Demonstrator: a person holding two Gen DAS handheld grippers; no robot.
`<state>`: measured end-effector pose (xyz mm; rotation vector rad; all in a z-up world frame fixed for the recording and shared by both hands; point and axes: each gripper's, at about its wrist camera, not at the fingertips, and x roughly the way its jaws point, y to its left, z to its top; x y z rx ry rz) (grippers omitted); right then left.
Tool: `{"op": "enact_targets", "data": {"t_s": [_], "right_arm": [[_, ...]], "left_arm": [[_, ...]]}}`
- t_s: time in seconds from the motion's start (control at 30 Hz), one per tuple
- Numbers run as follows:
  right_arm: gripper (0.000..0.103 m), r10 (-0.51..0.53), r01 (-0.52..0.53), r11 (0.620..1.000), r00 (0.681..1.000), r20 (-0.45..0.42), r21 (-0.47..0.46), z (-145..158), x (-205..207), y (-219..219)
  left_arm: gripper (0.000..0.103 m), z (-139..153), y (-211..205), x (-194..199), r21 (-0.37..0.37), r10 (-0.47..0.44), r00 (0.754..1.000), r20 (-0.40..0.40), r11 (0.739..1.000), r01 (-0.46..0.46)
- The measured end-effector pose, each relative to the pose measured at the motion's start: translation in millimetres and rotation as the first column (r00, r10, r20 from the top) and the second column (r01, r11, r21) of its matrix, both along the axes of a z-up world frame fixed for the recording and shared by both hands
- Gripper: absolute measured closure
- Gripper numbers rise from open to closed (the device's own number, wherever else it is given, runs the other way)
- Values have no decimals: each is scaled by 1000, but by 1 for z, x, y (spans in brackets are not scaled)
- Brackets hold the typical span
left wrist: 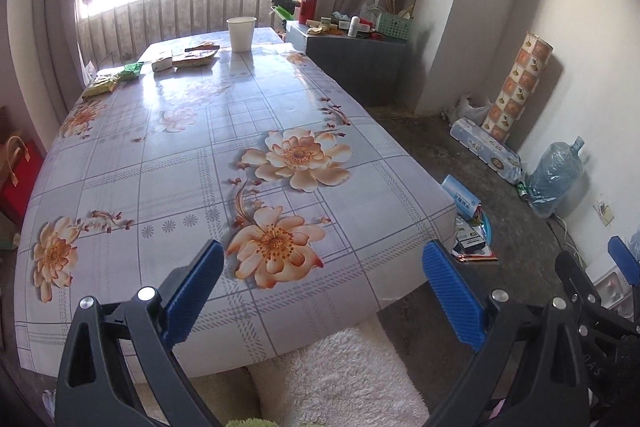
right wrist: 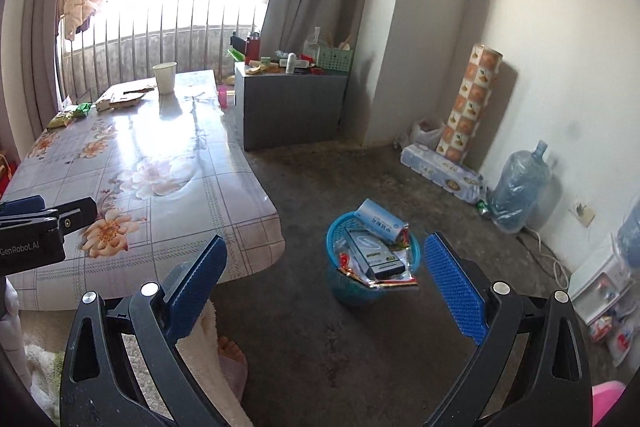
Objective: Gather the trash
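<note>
Tools, left tool (left wrist: 322, 291) and right tool (right wrist: 325, 287), stand spread and empty; wrappers (left wrist: 106, 83) remain on the counter (left wrist: 240, 131), so next likely comes reaching them for the basket (right wrist: 334, 227).

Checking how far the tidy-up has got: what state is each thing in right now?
Left tongs: open, empty.
Right tongs: open, empty.
Blue basket: upright on the floor, heaped with boxes and wrappers.
Paper cup: upright on the table, contents hidden.
Snack wrappers: lying flat at the table's far end, not yet collected.
</note>
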<state>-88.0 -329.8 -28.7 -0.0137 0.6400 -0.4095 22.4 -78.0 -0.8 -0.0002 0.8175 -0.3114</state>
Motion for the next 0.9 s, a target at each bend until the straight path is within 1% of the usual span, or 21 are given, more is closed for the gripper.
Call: {"op": "enact_targets", "data": {"t_s": [0.1, 0.2, 0.3, 0.37, 0.63, 0.9], "right_arm": [[8, -3, 3, 1000, 1000, -1, 2, 0, 1, -1], [8, -3, 3, 1000, 1000, 1, 25, -3, 1, -3], [8, -9, 10, 999, 1000, -17, 43, -9, 2, -7], [8, -15, 17, 998, 999, -29, 53, -14, 3, -10], [8, -41, 45, 996, 998, -52, 78, -23, 0, -22], [8, -37, 42, 995, 998, -60, 86, -25, -3, -26]], "left_arm": [[6, -2, 0, 1, 47, 47, 999, 15, 998, -48], [6, -6, 1, 7, 90, 71, 997, -16, 994, -70], [6, -10, 3, 9, 91, 97, 994, -53, 992, -92], [6, -11, 4, 8, 89, 113, 992, -60, 990, -107], [6, -9, -5, 7, 104, 123, 991, -57, 988, -117], [6, -6, -12, 1, 114, 120, 992, -49, 987, -114]]}}
